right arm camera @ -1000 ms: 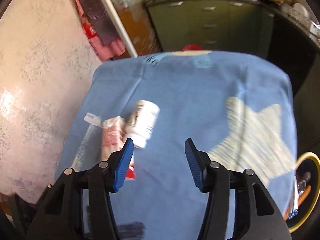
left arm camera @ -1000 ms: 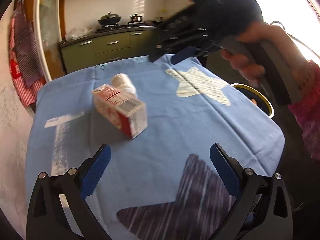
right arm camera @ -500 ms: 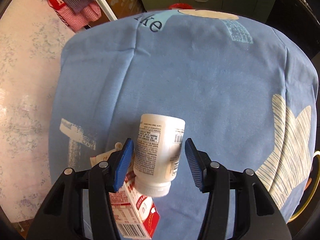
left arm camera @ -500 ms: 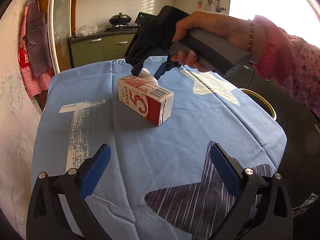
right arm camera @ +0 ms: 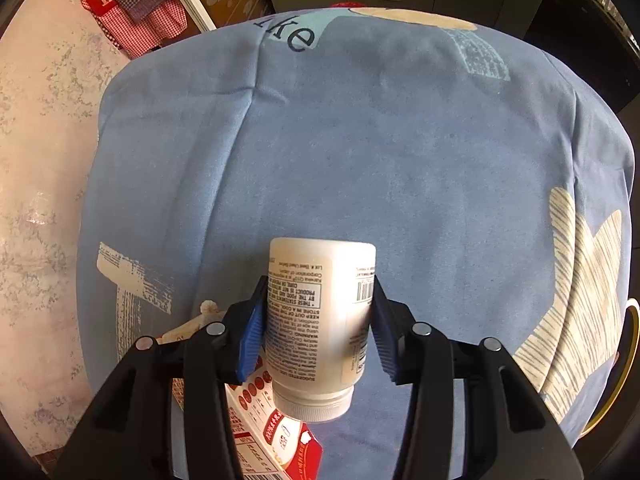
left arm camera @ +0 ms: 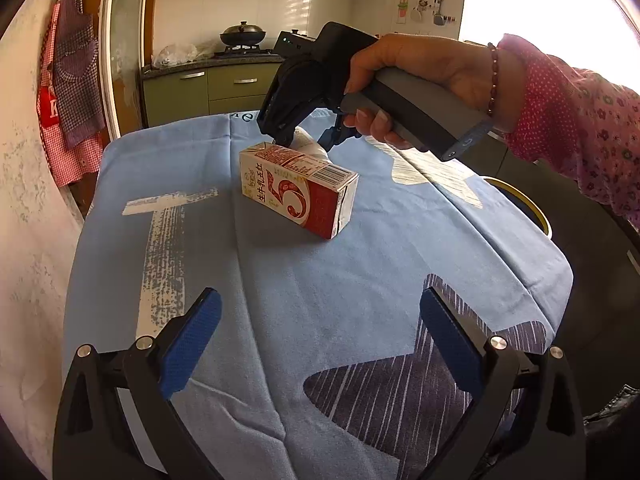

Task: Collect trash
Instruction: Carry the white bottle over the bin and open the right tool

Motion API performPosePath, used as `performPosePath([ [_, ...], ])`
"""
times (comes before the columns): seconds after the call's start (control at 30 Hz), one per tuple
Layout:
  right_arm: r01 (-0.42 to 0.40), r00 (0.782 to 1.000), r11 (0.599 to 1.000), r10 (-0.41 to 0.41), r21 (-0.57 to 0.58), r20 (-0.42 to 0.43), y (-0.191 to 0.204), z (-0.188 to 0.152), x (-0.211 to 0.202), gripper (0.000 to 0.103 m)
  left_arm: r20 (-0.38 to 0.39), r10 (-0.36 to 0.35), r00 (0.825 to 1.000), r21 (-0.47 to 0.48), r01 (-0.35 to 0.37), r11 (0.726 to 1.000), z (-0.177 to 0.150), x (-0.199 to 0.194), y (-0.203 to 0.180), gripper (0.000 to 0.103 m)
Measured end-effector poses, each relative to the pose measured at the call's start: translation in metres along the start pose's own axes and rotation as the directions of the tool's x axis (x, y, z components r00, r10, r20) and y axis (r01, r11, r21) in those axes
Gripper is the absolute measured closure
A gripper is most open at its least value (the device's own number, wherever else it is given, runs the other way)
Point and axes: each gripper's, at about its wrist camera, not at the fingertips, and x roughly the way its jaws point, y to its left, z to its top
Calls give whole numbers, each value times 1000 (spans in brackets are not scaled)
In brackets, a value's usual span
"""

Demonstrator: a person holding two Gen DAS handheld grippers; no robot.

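Bottle [right arm camera: 320, 320] apparently clamped between right gripper [right arm camera: 318, 334] pads.

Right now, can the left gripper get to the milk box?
Probably yes. The left gripper is open, with only bare blue cloth between it and the milk carton. The right gripper works just behind it.

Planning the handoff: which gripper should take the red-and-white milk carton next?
Left. The left gripper is open, empty and facing the red-and-white milk carton; the right gripper is shut on the white plastic bottle.
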Motion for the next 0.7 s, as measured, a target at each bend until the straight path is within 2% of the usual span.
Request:
performPosePath([
  [0.1, -17, 1000, 1000, 17, 7, 22, -9, -4, -9, 58, -2, -1, 1000, 5, 1, 1000, 1, 1, -2, 5],
  [0.33, -86, 991, 995, 81, 46, 106, -57, -33, -51, 58, -8, -5, 1000, 30, 5, 1000, 5, 5, -13, 5],
  [0.47, -132, 979, 987, 116, 91, 165, -99, -62, -83, 58, -12, -9, 1000, 49, 10, 999, 7, 7, -23, 5],
  [0.7, -162, 958, 958, 94, 238, 271, -197, -123, -120, 58, -14, -13, 1000, 86, 14, 996, 14, 9, -40, 5],
])
